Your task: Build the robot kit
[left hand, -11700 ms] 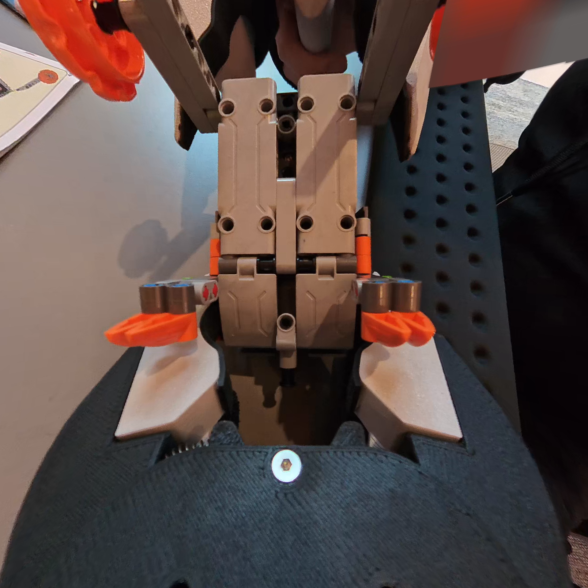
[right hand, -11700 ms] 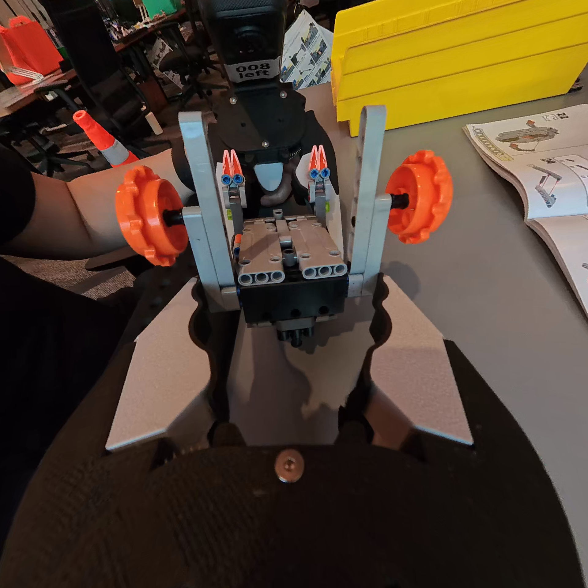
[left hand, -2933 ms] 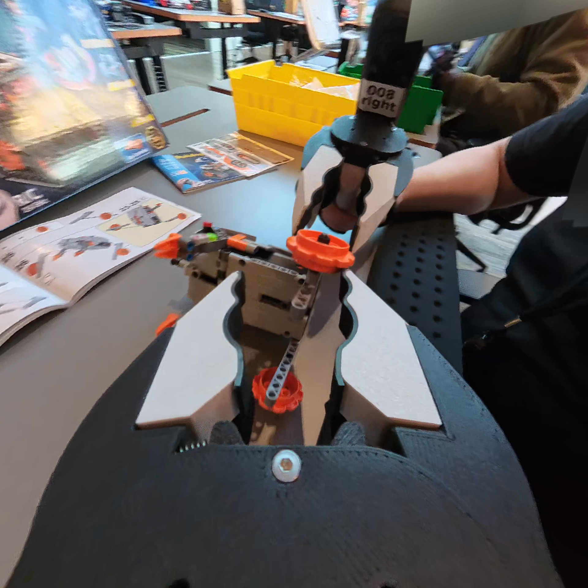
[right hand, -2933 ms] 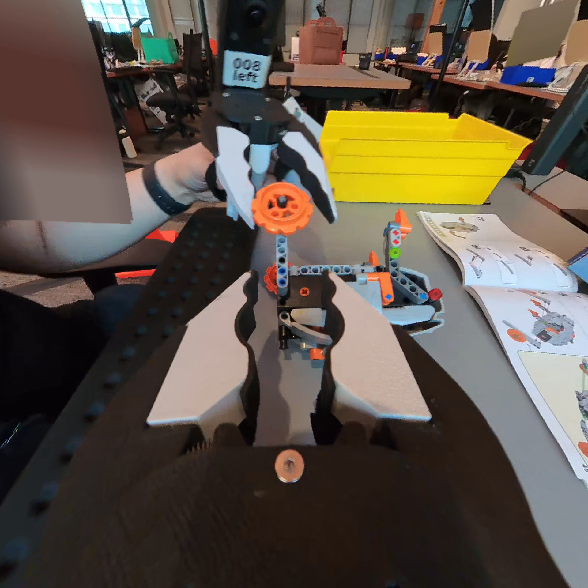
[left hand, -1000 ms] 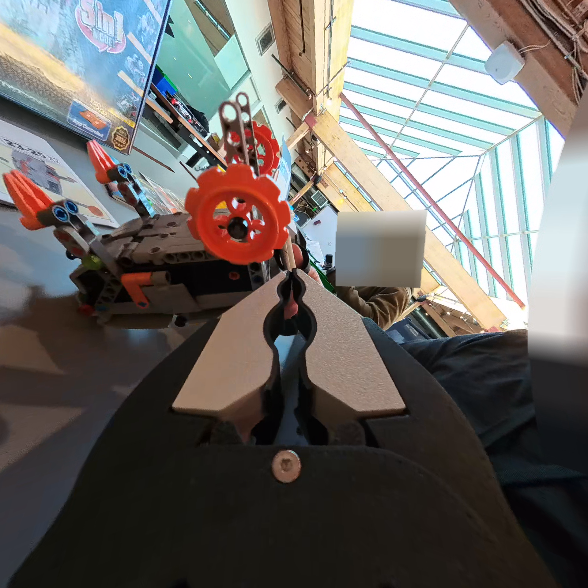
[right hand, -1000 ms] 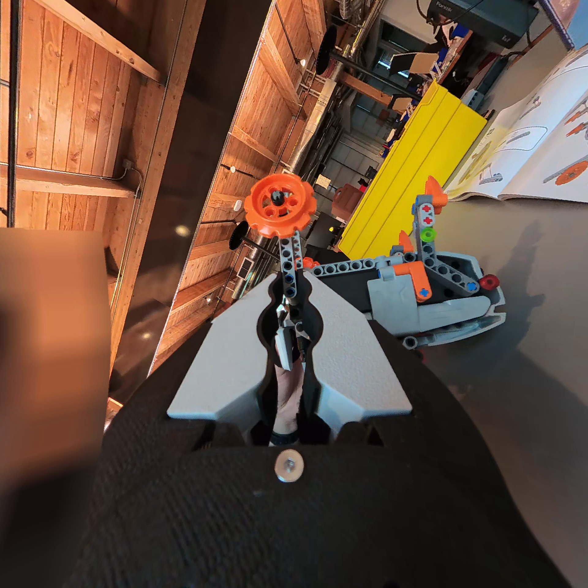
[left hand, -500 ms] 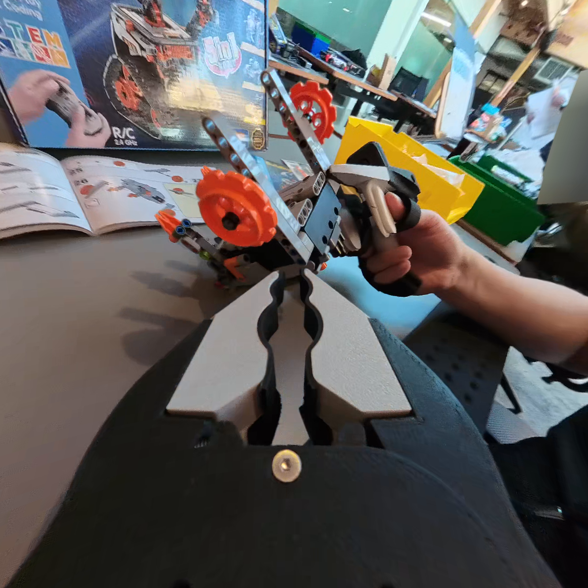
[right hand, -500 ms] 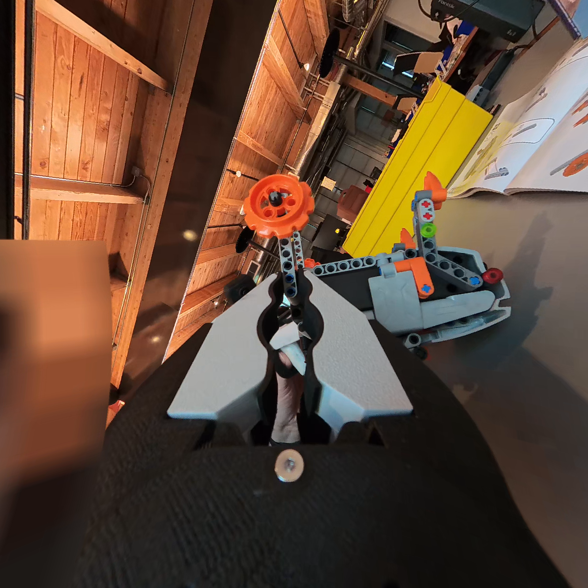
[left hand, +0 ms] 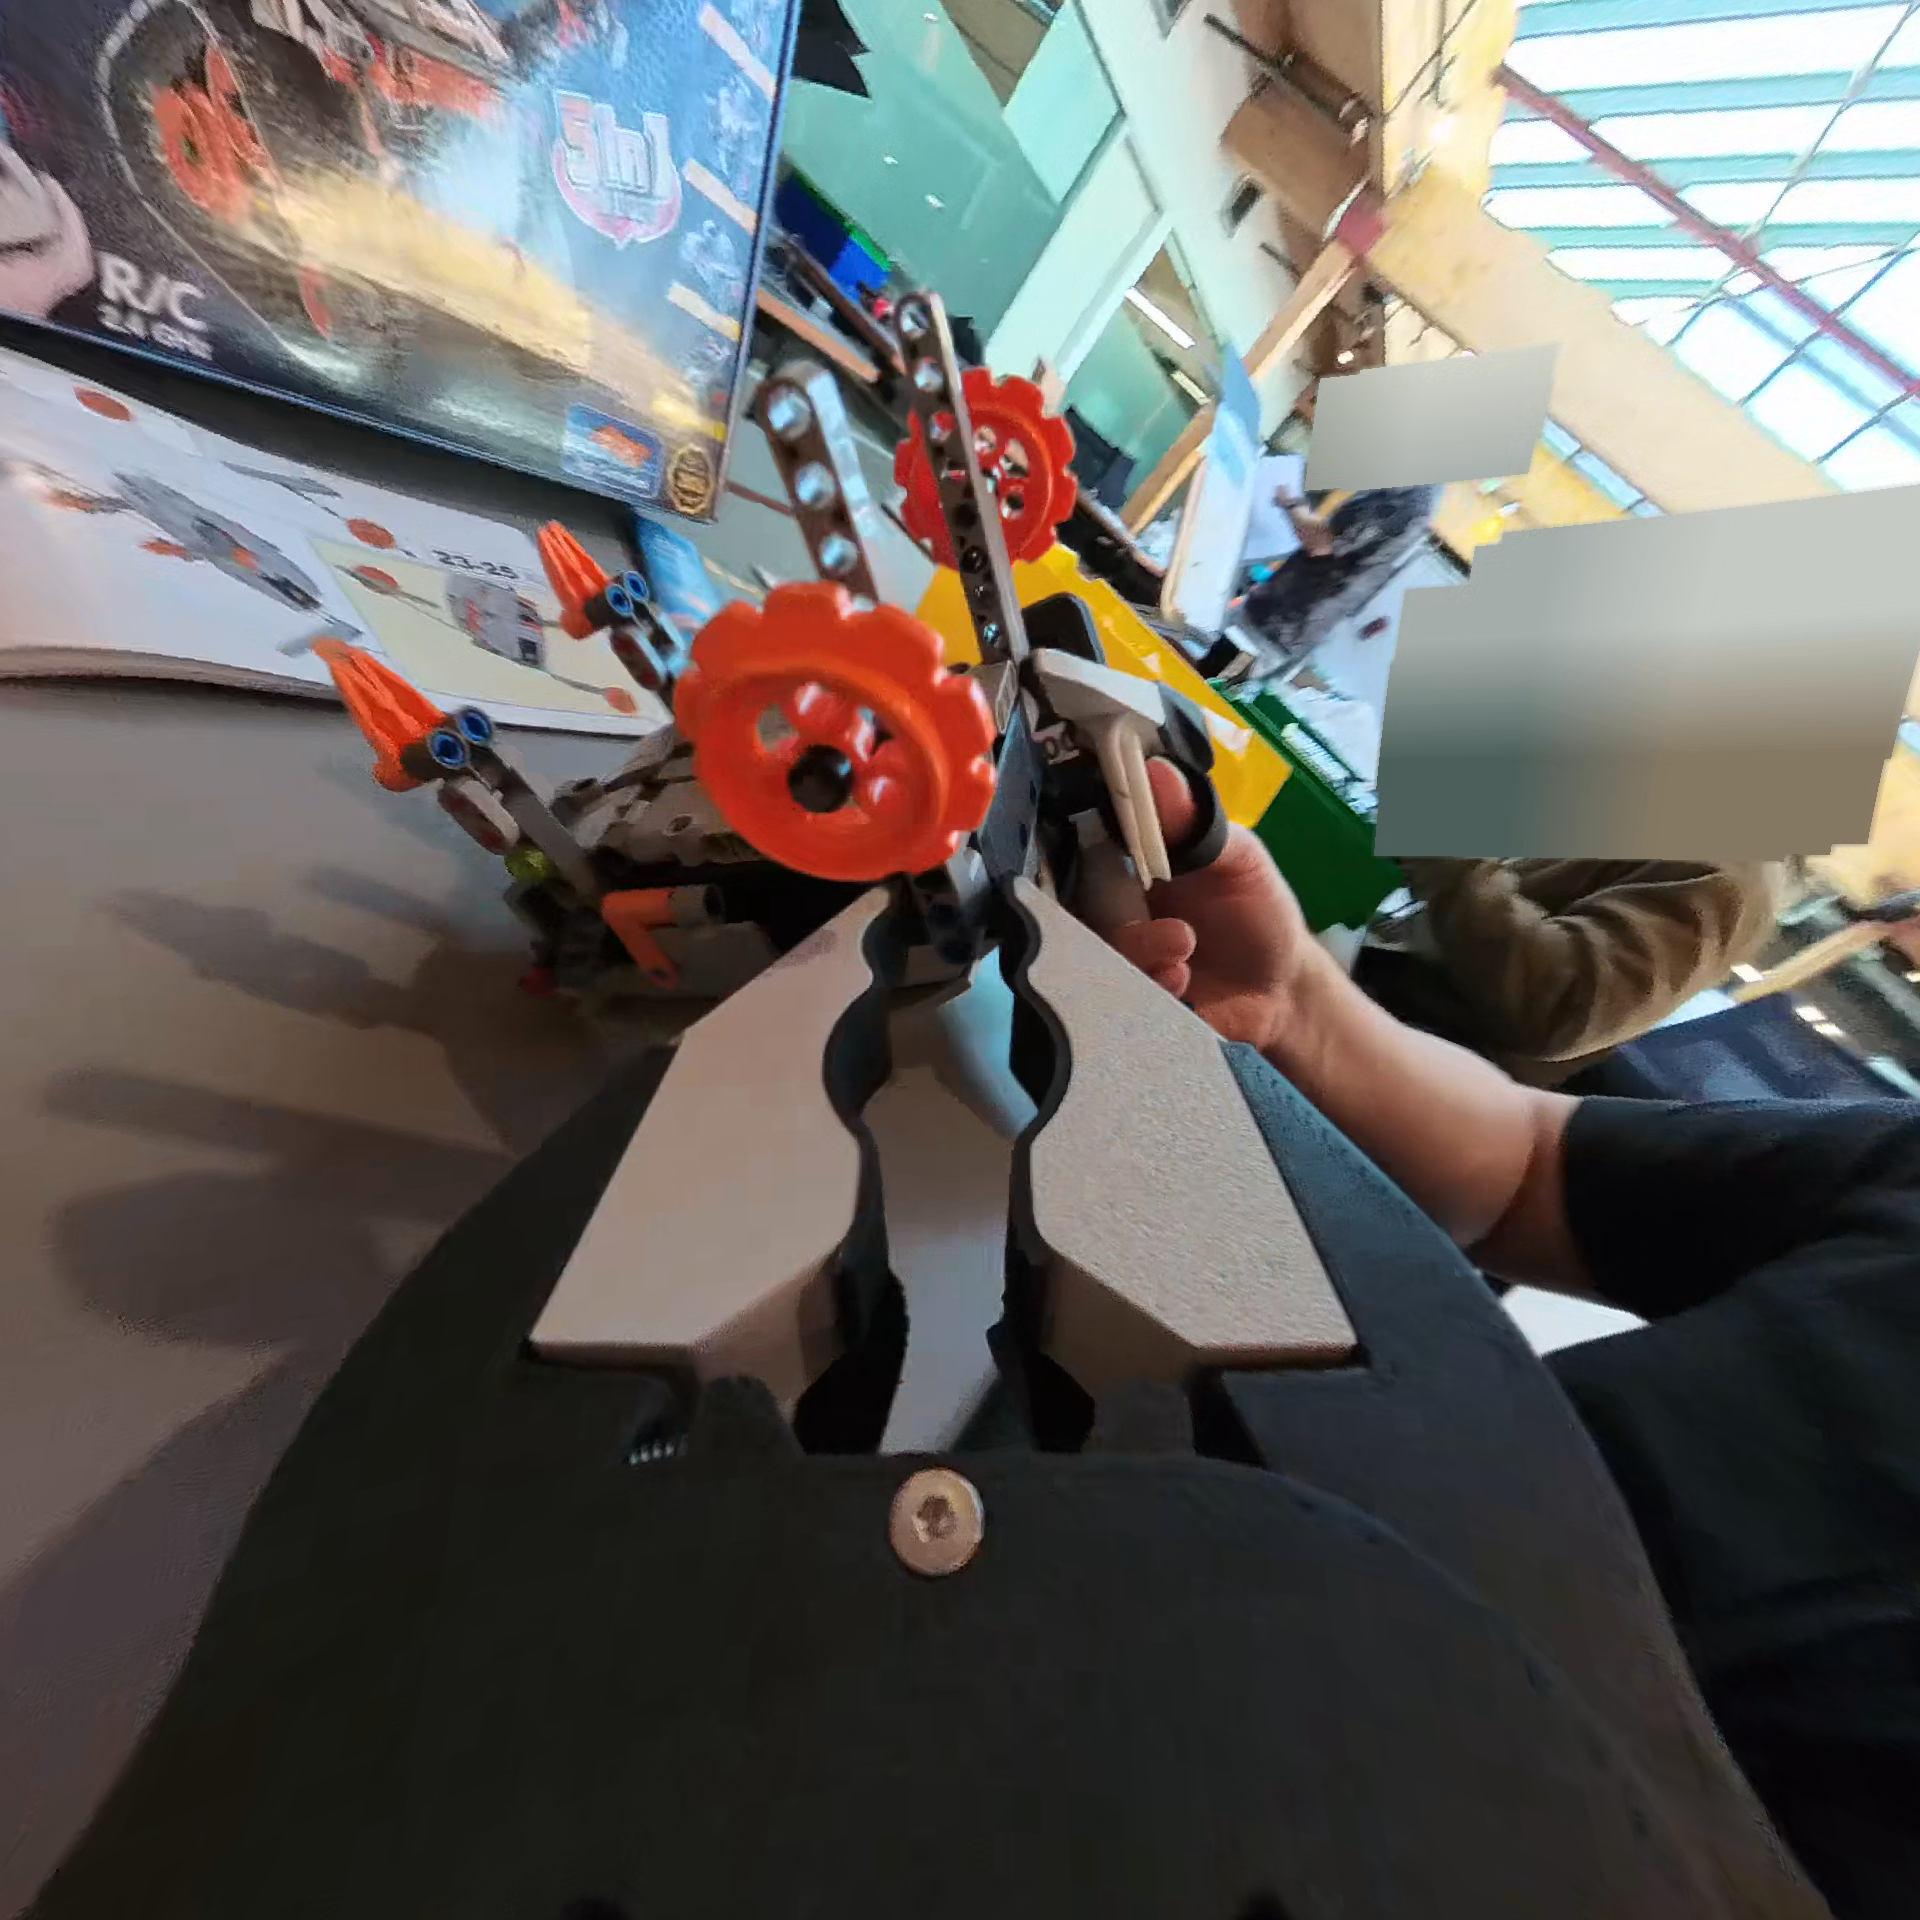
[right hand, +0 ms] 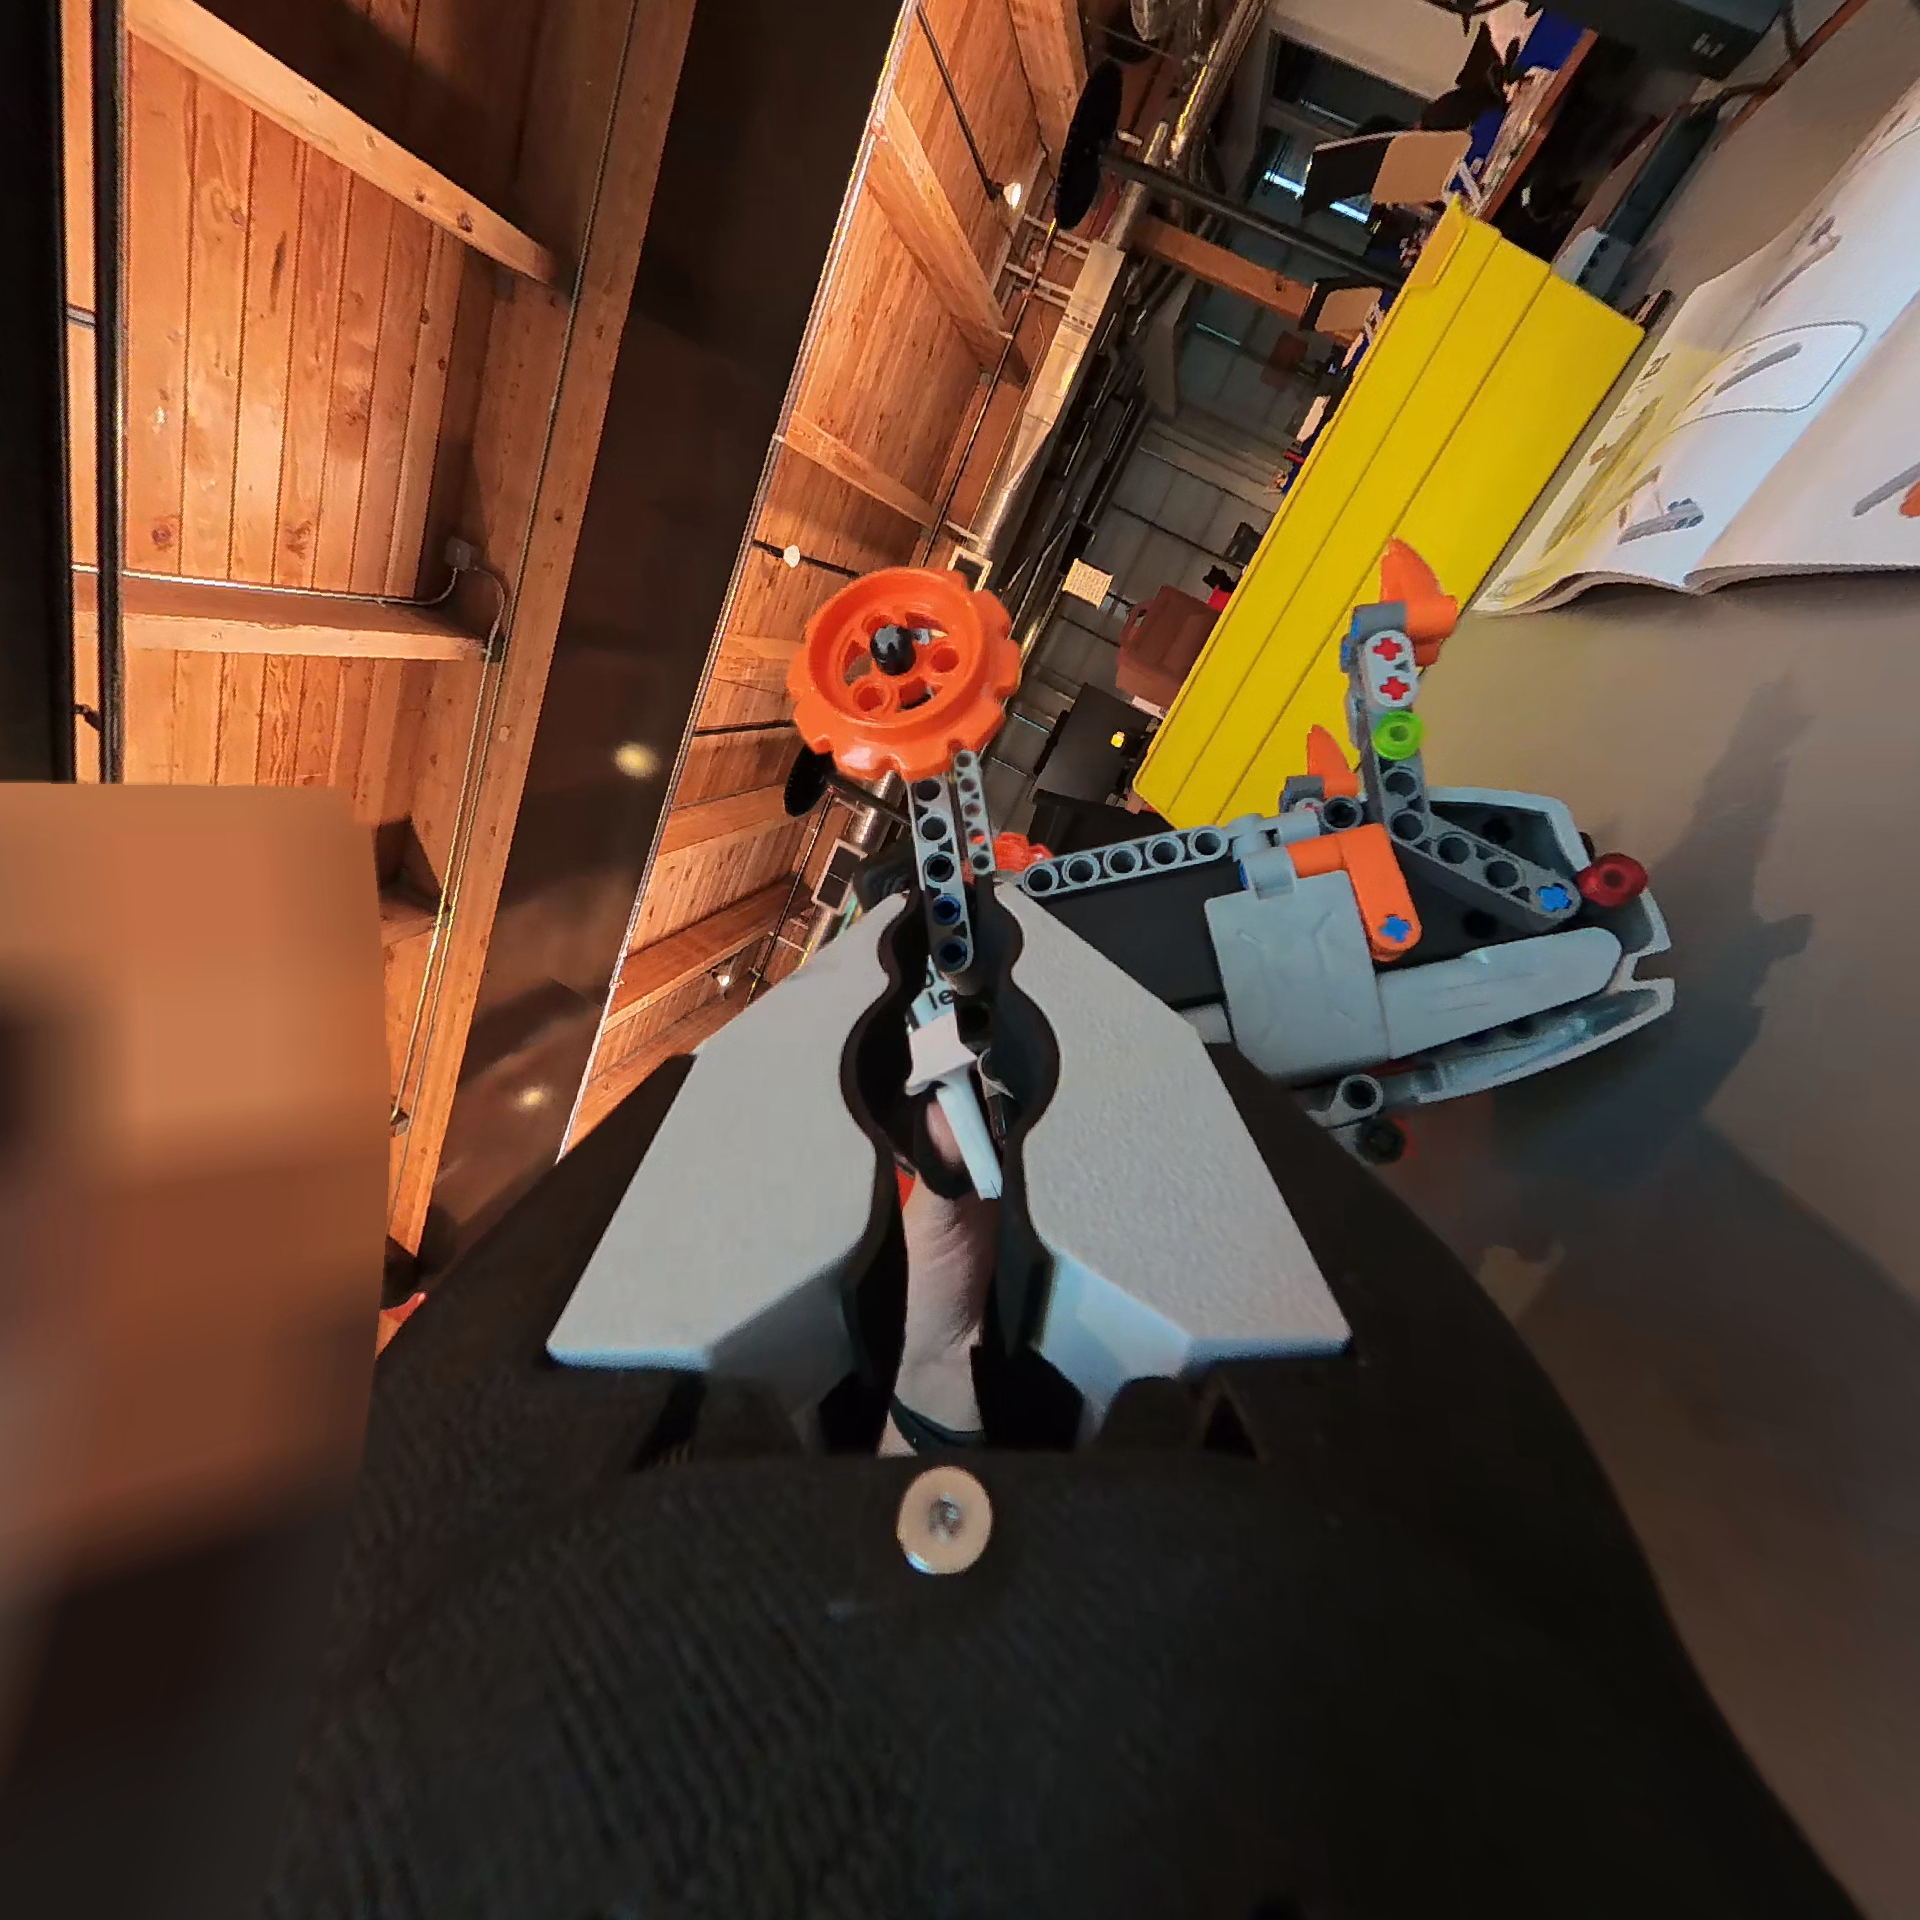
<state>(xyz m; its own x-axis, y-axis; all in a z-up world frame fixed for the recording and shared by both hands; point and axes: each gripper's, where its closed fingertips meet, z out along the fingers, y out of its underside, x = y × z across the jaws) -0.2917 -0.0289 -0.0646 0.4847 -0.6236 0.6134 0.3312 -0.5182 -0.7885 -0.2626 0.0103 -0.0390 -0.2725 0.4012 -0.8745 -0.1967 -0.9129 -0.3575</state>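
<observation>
Left gripper (left hand: 948, 920): jaws nearly together, with the foot of a grey holed beam (left hand: 940, 914) between the tips, just under the near orange sprocket wheel (left hand: 831, 743). I cannot tell if the pads bite.

Brick vehicle (left hand: 634, 821): chassis, panels and orange-tipped arms are fitted. The sprockets are bare.

Right gripper (right hand: 951, 925): clamped on the upright beam (right hand: 948, 831) below its sprocket (right hand: 899, 670). The hull extends to the right.

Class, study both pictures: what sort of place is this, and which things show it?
Probably a shared workshop or maker space: a building-kit model on a grey table beside an open instruction booklet, yellow parts bins, and more worktables under exposed wooden beams.
</observation>
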